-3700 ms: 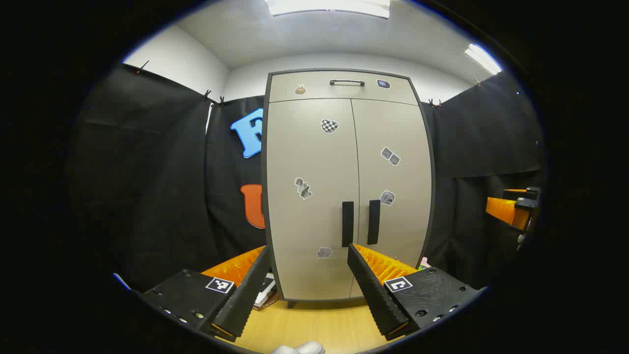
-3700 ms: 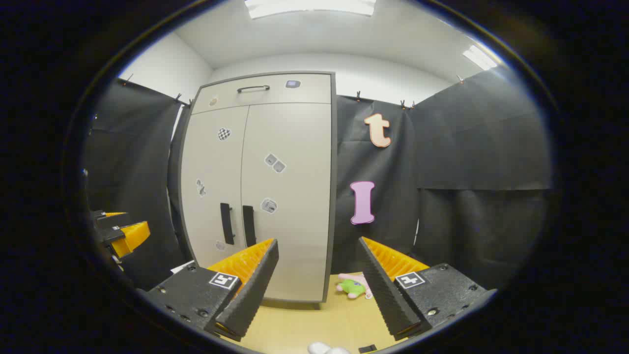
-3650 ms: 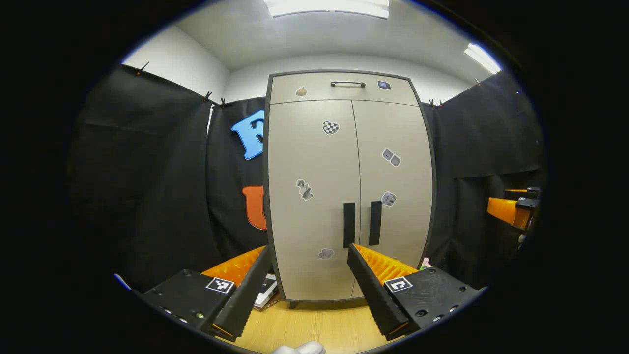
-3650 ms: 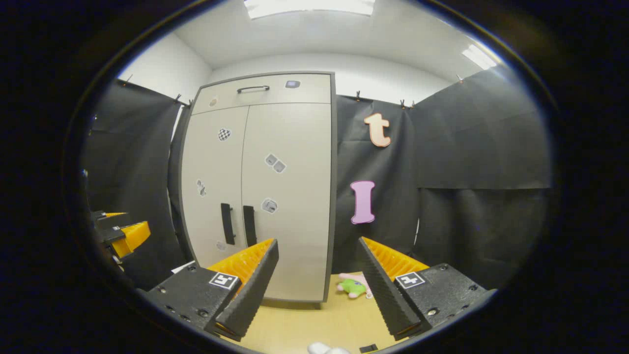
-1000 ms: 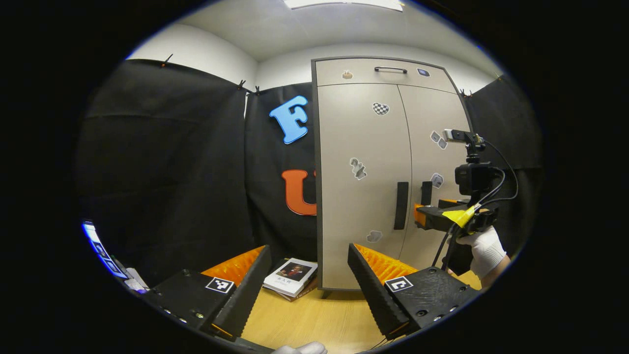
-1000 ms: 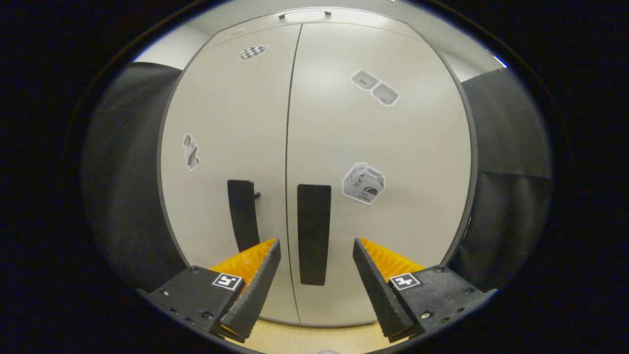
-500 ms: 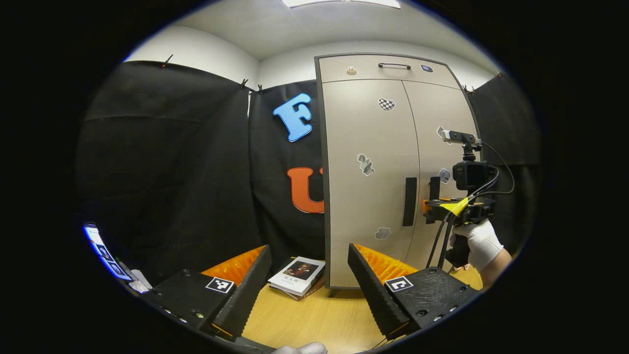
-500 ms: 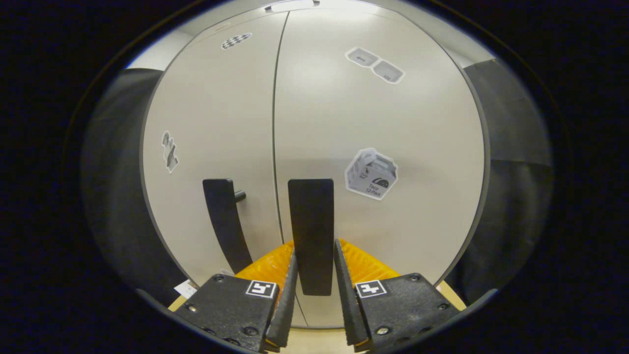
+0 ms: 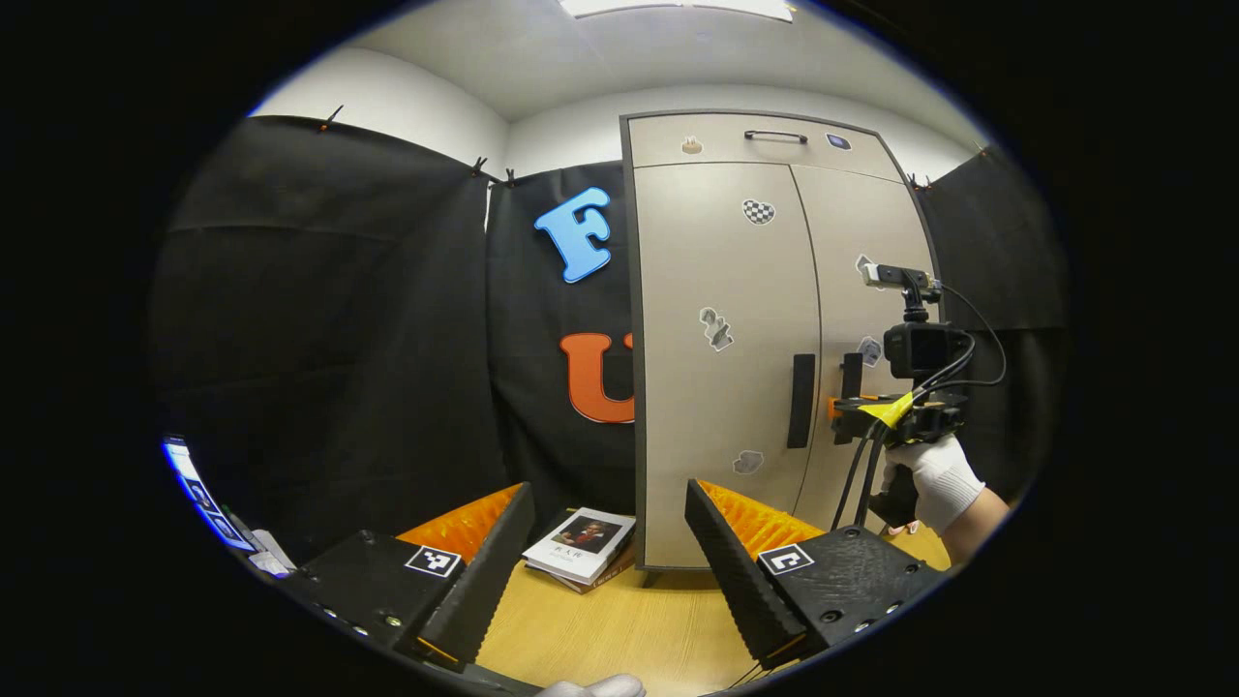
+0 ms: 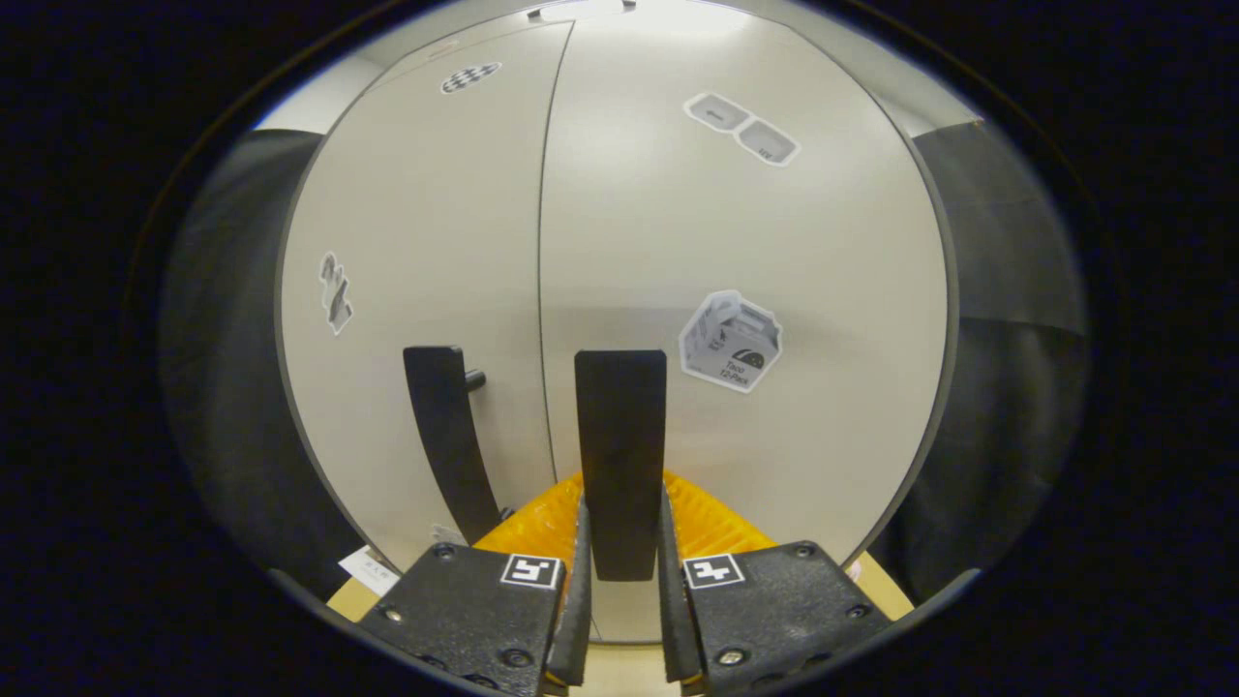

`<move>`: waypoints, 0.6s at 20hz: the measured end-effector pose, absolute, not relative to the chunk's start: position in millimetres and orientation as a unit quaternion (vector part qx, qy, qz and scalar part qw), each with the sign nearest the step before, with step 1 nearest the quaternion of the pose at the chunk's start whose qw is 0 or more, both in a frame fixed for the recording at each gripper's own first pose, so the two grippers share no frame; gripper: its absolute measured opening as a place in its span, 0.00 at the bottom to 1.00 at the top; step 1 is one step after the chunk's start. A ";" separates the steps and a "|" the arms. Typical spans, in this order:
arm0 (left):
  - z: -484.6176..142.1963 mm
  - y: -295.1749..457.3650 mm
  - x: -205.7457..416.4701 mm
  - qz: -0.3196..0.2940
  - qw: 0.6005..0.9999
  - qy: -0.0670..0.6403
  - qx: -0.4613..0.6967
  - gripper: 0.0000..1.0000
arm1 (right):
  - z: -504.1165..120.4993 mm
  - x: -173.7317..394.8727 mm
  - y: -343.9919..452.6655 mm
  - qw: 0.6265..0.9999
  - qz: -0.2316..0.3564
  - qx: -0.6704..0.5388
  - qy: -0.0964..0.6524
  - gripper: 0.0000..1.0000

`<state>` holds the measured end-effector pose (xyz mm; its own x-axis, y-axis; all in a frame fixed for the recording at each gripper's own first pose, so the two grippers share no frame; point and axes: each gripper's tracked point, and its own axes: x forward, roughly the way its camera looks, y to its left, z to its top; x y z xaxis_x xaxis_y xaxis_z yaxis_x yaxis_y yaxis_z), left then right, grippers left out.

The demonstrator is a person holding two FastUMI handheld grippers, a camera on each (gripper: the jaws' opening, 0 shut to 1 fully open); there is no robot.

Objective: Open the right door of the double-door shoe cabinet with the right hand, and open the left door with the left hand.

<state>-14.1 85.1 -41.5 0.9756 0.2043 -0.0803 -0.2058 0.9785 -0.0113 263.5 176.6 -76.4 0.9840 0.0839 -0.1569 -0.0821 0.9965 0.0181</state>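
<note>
My right gripper (image 10: 619,581) is clamped on the right door's black bar handle (image 10: 619,455), a stiff, probably light hinged panel; my left gripper (image 9: 610,571) gapes empty, well off the left handle (image 9: 801,401).

"Taco 12-Pack" on door sticker (image 10: 731,341)

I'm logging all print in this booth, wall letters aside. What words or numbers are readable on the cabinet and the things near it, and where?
"Taco 12-Pack": on the box sticker on the right door, small but legible.
Book on the floor by the cabinet: a line of print on its cover, too small to read.
Checkered sticker: a pattern, no words.
</note>
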 end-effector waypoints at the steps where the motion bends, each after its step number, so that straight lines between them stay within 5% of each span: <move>1: -41.5 84.4 -14.1 0.101 0.994 0.038 -0.011 1.00 | -76.3 258.7 175.9 0.996 0.043 0.004 0.077 0.33; 12: -40.3 60.6 -31.1 0.078 0.996 0.029 -0.016 0.96 | -78.4 185.9 141.3 0.994 0.071 0.017 0.084 0.28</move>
